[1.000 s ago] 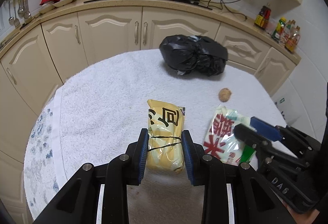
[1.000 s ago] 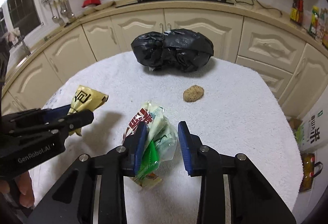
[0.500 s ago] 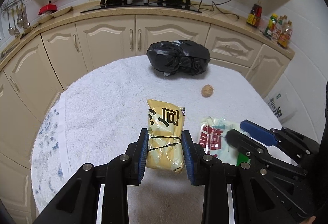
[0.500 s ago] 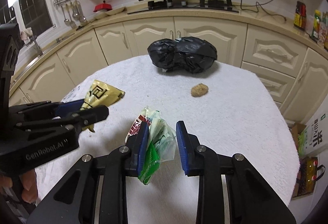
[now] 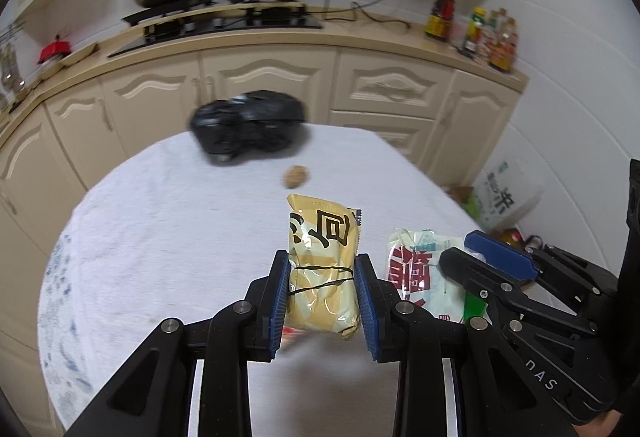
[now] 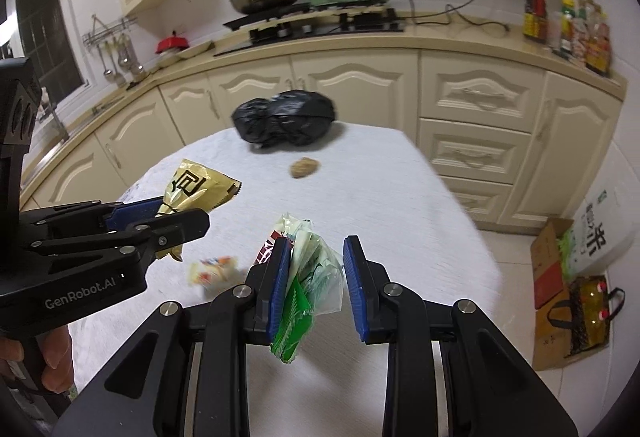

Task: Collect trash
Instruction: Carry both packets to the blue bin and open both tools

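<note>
1. Your left gripper (image 5: 322, 295) was clamped on the yellow snack packet (image 5: 323, 269), jaws narrow and pressing its banded middle; the packet hung clear above the white towel-covered table (image 5: 168, 237), near you and a little right of centre.
2. Your right gripper (image 6: 314, 283) held the crumpled green-and-white wrapper (image 6: 310, 277); the left pad pressed it, and whether the right pad touched it was hard to tell; the jaws had narrowed slightly around it.
3. Both pieces looked light, thin and crinkly, likely slippery film; a grip across the bunched middle seemed safest, since a loose corner could slide out.
4. The black rubbish bag (image 5: 248, 129) sat at the far edge of the table, soft and slumped; I judged it the likely destination, though no opening showed.
5. A small brown lump (image 6: 305, 168) lay between you and the bag, directly on the path; a small colourful scrap (image 6: 212, 269) lay on the towel near the left gripper.
6. The two grippers were close side by side, so crowding at the bag looked a risk.
</note>
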A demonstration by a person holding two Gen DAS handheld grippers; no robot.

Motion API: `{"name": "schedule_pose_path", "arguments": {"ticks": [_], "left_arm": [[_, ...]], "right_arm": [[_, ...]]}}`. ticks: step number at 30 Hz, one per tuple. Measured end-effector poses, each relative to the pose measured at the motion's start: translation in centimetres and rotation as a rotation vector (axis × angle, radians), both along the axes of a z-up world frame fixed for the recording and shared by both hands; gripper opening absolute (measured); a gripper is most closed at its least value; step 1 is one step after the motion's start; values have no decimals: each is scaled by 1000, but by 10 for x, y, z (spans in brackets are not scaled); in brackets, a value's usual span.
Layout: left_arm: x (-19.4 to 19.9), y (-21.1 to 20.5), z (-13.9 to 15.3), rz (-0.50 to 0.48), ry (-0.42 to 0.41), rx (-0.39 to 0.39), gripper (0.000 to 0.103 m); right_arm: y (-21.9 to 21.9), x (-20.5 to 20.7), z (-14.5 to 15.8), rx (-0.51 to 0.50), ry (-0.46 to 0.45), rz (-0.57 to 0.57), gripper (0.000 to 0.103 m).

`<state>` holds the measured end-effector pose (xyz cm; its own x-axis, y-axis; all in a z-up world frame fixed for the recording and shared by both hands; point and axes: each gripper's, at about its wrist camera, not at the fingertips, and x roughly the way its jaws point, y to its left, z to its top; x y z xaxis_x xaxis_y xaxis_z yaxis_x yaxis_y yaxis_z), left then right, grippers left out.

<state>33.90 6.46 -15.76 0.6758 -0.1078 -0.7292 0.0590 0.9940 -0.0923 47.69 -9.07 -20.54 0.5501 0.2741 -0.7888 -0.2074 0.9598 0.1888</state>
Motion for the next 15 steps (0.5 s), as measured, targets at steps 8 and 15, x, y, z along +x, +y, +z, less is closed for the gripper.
{"name": "schedule_pose_path", "arguments": {"ticks": [8,15], "left_arm": [[6,-71,-4,-96,21,15,28],[20,-142,-16,-197,41,13,28]], "right_arm": [[-65,-24,12,8,-18,-86,28],[-132,-52,21,-12,-29,-181,28]]}}
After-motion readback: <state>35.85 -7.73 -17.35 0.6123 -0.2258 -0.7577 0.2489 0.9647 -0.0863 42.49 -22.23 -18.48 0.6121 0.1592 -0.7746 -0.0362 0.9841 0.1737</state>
